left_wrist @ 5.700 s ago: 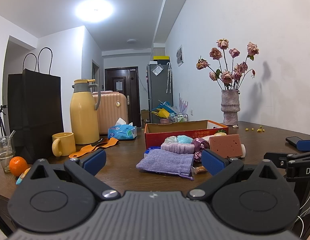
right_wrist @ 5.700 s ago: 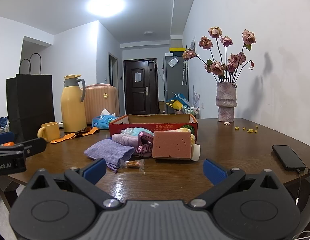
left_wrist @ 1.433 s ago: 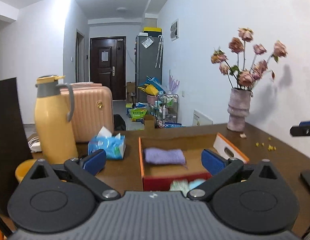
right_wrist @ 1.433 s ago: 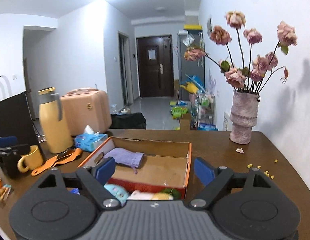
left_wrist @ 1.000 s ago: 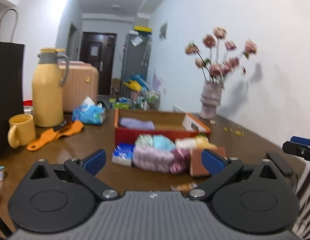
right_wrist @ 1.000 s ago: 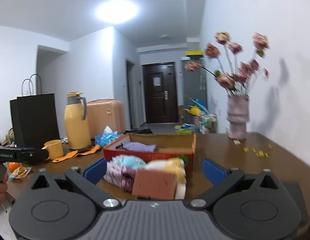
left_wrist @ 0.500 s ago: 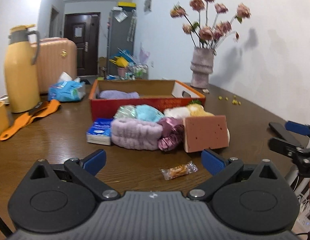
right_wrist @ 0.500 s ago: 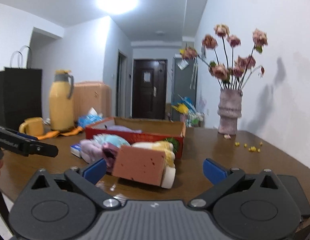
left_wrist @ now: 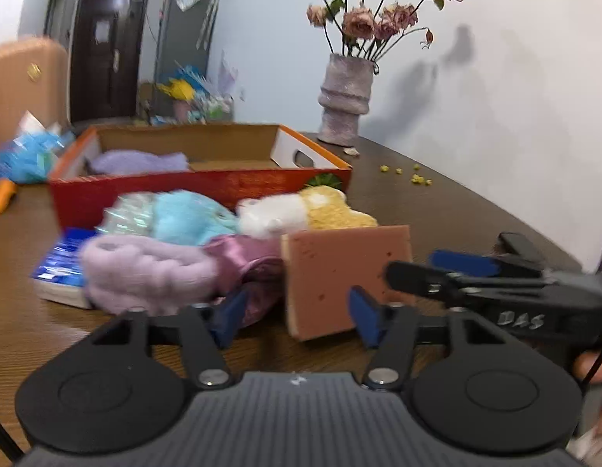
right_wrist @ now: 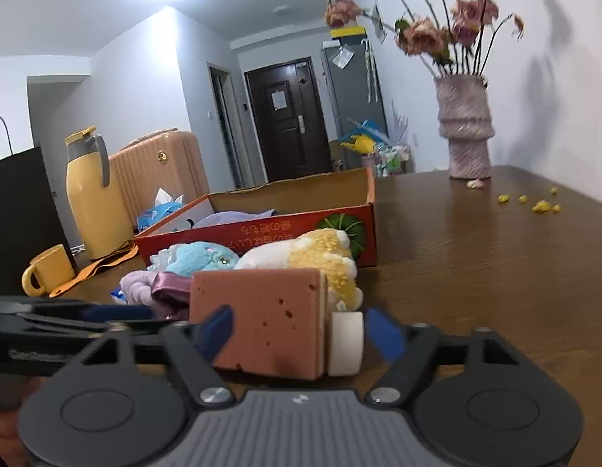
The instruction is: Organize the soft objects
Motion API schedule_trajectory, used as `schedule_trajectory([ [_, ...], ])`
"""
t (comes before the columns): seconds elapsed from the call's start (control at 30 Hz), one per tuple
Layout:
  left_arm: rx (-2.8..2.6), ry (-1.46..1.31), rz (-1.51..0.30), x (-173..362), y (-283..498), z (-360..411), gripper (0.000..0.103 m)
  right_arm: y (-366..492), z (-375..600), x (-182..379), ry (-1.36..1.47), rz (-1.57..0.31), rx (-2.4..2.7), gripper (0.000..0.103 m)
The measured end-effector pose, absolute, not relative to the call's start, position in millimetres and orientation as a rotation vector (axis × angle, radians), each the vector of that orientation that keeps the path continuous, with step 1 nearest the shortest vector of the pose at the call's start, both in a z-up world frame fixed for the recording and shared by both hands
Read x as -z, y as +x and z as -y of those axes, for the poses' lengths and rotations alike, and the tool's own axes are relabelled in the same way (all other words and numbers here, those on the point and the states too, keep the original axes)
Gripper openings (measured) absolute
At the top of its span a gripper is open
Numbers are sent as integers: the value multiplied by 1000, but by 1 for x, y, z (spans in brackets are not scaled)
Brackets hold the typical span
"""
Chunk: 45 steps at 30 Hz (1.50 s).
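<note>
A brown-pink sponge block stands on edge at the front of a pile of soft things. Behind it are a lilac fluffy band, a pink satin scrunchie, a blue plush and a white-and-yellow plush. My left gripper is closing, its fingers straddling the scrunchie and the sponge's left part. My right gripper is closing around the sponge and a white roll. No pad visibly presses. A red cardboard box behind holds a purple cloth.
A vase of dried roses stands at the table's far right, with yellow crumbs near it. A yellow flask, a yellow mug, an orange strap and a blue tissue pack are on the left. A blue packet lies under the pile.
Both grippers have come down and forward to the pile. Their jaws have narrowed from wide open, and the sponge now lies between the fingers of each.
</note>
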State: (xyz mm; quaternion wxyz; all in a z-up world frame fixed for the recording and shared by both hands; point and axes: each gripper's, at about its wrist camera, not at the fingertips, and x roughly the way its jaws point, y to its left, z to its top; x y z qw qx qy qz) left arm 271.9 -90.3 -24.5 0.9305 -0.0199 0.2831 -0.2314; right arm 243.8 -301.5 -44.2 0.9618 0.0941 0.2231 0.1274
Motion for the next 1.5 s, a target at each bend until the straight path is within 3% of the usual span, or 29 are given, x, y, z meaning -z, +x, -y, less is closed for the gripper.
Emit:
schedule_trajectory([
  [0.07, 497, -73, -605, 28, 283, 95, 33, 254, 302, 48, 213, -465, -276, 53],
  [0.2, 495, -98, -622, 27, 286, 99, 27, 257, 301, 47, 233, -460, -287, 38],
  [0.47, 513, -155, -694, 5, 230, 89, 26, 209, 306, 19, 224, -447, -360, 37],
  [0.7, 501, -206, -802, 23, 181, 86, 30, 168, 299, 19, 163, -560, -407, 38],
  [0.8, 483, -190, -805, 27, 175, 86, 46, 173, 292, 32, 180, -579, -395, 41],
  [0.93, 436, -147, -691, 11, 169, 76, 61, 167, 289, 32, 161, -500, -299, 65],
  [0.97, 433, -140, -664, 8, 170, 74, 62, 163, 293, 29, 170, -471, -292, 67],
  [1.13, 466, -140, -663, 10, 197, 73, 59, 151, 320, 23, 281, -491, -319, 64],
  [1.33, 528, -249, -798, 33, 218, 64, 36, 141, 327, 50, 514, -645, -464, 44],
  [1.5, 568, -281, -811, 32, 204, 64, 34, 156, 311, 59, 479, -654, -432, 35],
])
